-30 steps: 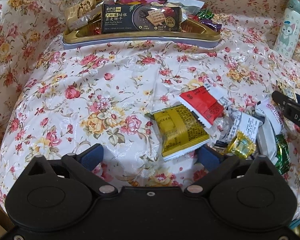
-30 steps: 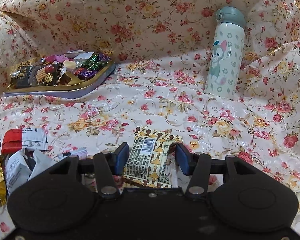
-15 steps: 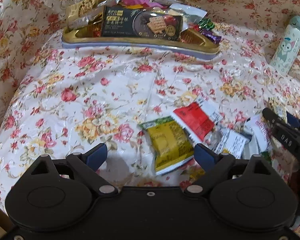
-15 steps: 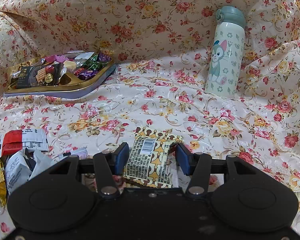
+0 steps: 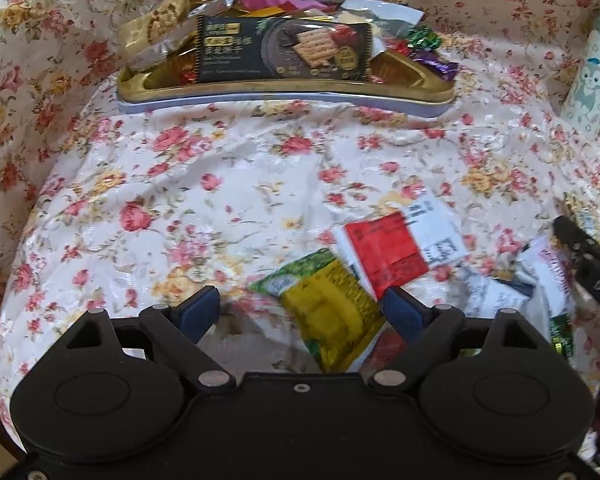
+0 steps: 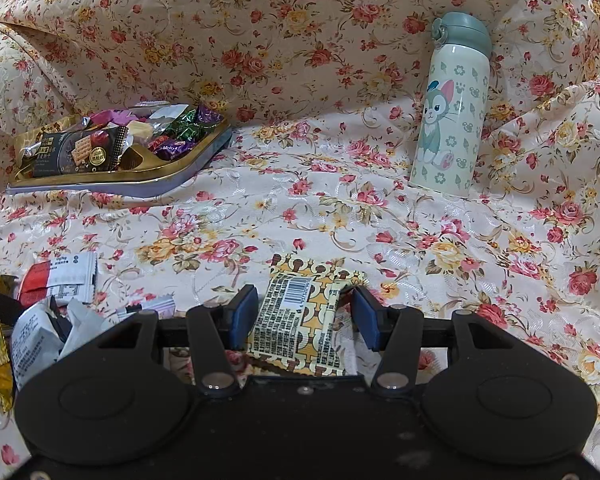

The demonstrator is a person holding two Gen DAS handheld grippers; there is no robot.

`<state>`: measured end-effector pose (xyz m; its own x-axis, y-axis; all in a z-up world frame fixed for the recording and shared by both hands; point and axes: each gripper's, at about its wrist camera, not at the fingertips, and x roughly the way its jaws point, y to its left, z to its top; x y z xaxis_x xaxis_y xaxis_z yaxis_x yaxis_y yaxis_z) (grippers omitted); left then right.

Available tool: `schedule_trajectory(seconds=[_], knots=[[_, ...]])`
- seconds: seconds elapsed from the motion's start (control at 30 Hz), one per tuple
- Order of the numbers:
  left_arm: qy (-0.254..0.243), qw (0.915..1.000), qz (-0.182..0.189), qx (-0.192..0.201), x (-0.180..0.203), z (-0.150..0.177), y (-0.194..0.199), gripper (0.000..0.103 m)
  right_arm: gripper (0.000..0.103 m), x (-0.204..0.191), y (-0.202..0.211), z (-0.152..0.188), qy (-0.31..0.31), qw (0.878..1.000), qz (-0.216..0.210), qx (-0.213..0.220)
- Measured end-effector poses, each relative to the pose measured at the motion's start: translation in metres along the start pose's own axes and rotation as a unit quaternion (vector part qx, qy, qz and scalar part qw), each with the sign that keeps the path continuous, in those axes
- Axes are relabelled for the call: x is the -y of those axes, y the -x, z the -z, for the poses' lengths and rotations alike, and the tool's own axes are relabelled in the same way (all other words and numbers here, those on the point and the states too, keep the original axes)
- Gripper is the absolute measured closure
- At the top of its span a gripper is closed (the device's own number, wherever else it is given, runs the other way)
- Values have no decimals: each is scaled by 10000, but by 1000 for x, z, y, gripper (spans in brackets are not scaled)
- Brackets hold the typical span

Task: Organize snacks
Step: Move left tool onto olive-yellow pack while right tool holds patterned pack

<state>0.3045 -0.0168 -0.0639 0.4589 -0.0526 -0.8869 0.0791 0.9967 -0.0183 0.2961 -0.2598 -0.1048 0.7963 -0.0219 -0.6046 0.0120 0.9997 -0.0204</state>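
A gold tray [image 5: 284, 92] full of snacks, with a black cracker pack [image 5: 280, 52] on top, sits at the far side of the floral cloth; it also shows in the right wrist view [image 6: 112, 180]. My left gripper [image 5: 300, 308] is open over a yellow-green packet [image 5: 332, 316], beside a red-and-white packet [image 5: 388, 252]. My right gripper [image 6: 304, 312] is open with a yellow patterned packet [image 6: 300, 312] lying between its fingers. A pile of loose wrappers [image 6: 40, 332] lies between the two grippers.
A pale green cartoon-cat bottle [image 6: 452, 112] stands upright at the back right. The floral cloth rises in folds behind the tray and at the right. The right gripper's tip [image 5: 588, 264] shows at the left wrist view's right edge.
My left gripper has drawn back and risen, so the yellow-green packet now lies between its open fingers and the tray looks closer. The right gripper has stayed still.
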Motion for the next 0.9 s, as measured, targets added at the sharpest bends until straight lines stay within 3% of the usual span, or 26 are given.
schedule_trajectory(seconds=[0.47, 0.9], knots=[[16, 9999, -106, 126, -27, 1, 3, 12, 48, 0, 0, 0, 6, 10000, 5, 3], [175, 9993, -278, 200, -27, -5, -3, 13, 48, -1, 0, 0, 6, 10000, 6, 7]])
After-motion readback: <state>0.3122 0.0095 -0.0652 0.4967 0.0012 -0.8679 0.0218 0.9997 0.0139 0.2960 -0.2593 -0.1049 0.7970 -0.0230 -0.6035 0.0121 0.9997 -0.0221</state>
